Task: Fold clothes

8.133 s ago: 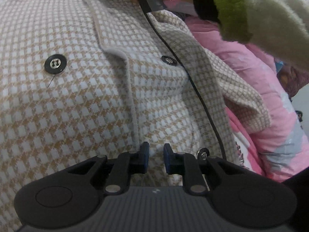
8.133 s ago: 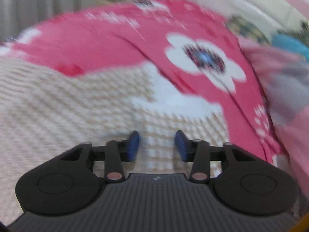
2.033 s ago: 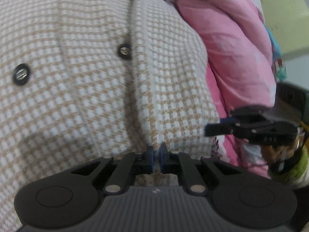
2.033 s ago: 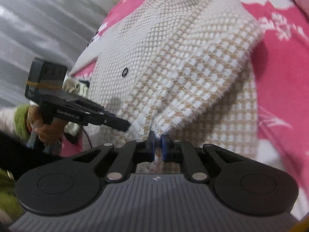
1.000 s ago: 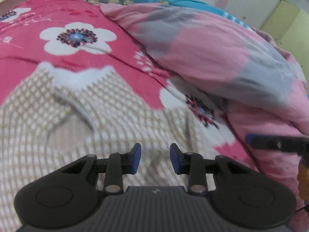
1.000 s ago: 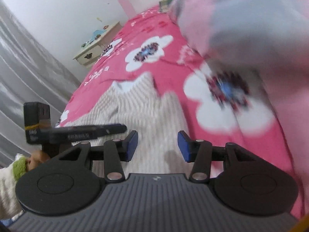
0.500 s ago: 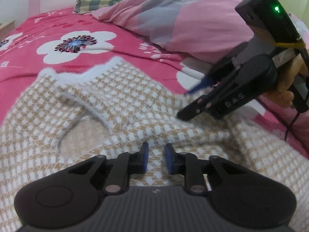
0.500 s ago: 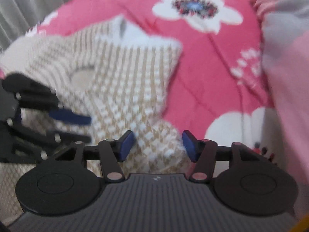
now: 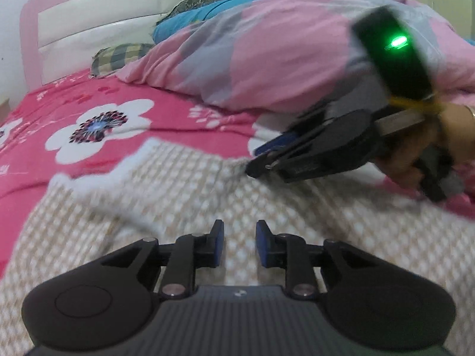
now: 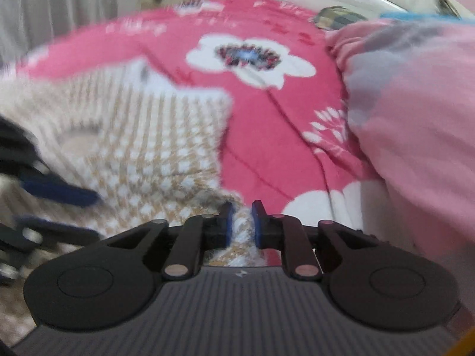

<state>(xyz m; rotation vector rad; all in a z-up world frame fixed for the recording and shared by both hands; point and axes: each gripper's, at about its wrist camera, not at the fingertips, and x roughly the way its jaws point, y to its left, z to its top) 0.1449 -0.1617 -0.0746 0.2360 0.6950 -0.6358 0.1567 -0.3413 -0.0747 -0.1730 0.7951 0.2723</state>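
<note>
Left wrist: right gripper (image 9: 252, 163) now nearer coat (image 9: 184, 195).

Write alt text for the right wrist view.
The right gripper pinches an edge of a tan-and-white checked coat lying on a pink flowered bedspread. The left gripper shows blurred at the left edge, and a pink duvet fills the right.

One checked jacket (image 9: 184, 195), two grippers — left gripper (image 9: 239, 238), right gripper (image 10: 240, 222) — one quilt (image 9: 282, 50)
</note>
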